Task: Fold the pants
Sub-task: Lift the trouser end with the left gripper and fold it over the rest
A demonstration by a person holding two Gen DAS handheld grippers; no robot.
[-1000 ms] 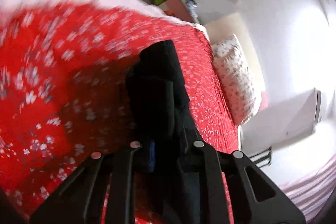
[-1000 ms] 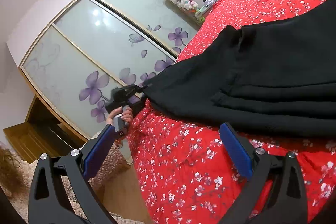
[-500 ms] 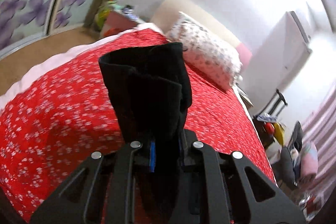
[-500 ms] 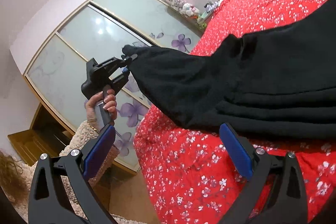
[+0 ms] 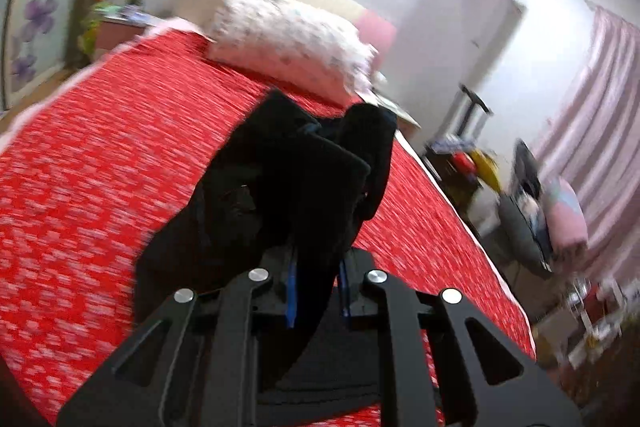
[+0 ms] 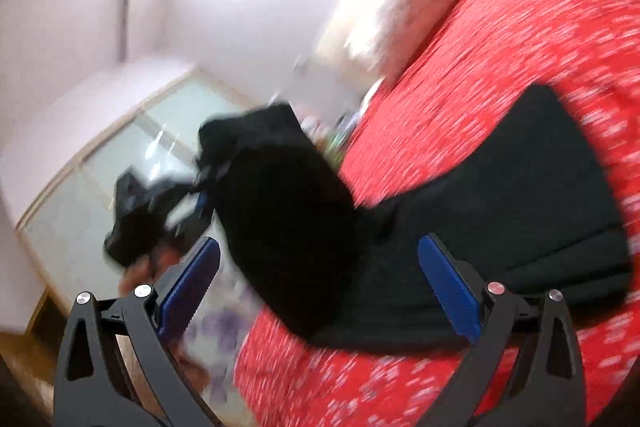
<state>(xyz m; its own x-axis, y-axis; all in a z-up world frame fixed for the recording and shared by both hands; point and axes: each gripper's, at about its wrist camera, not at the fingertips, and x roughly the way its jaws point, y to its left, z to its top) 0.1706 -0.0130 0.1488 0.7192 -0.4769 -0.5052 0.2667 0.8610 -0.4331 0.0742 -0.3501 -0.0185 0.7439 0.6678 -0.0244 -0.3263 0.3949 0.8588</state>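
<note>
In the left wrist view, the soft black fabric pants (image 5: 280, 187) run lengthwise away from the camera toward the white floral pillow (image 5: 288, 39), one bunched end pinched between the blue pads of the left hand-held gripper (image 5: 316, 291) above the red flower-print bedspread (image 5: 100, 167). In the right wrist view, the pants (image 6: 500, 219) lie mostly flat across the bedspread (image 6: 520, 47), their long axis rising leftward to the raised left hand-held gripper (image 6: 200, 203), which a hand (image 6: 136, 271) holds. The right hand-held gripper (image 6: 320, 283) points level with its jaws spread wide, grasping nothing.
</note>
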